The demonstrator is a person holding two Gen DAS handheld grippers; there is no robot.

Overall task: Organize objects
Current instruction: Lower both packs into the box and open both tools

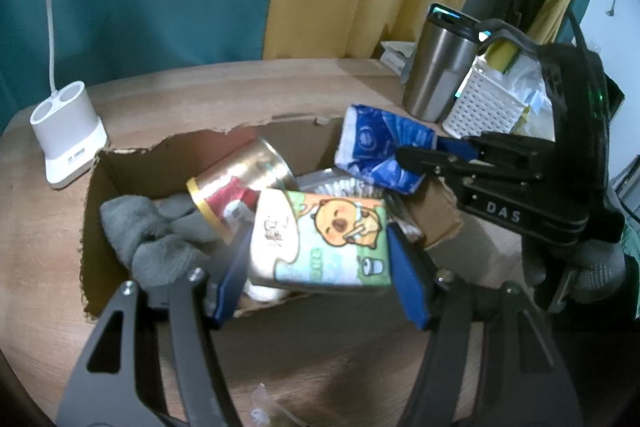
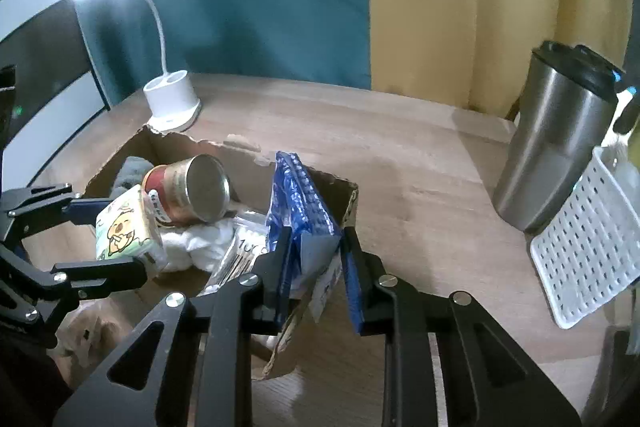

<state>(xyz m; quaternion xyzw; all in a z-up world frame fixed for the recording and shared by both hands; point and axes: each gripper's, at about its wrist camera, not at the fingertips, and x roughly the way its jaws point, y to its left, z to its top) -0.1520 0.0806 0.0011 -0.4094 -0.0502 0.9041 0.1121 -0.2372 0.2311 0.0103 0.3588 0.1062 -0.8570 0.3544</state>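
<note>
An open cardboard box (image 1: 120,171) (image 2: 340,187) sits on the wooden desk. My left gripper (image 1: 316,267) is shut on a tissue pack with a cartoon bear (image 1: 320,239) (image 2: 124,231), held over the box. My right gripper (image 2: 316,259) (image 1: 424,155) is shut on a blue tissue pack (image 2: 300,203) (image 1: 380,151), held over the box's right end. In the box lie a gold and red can (image 1: 236,187) (image 2: 188,191) on its side, a grey cloth (image 1: 152,235), white wadding (image 2: 200,243) and a clear packet (image 2: 236,259).
A white lamp base (image 1: 68,135) (image 2: 172,103) stands left of the box, its lamp lit. A steel tumbler (image 1: 436,67) (image 2: 560,143) and a white perforated basket (image 1: 480,107) (image 2: 588,247) stand at the right. Teal and yellow curtains hang behind the desk.
</note>
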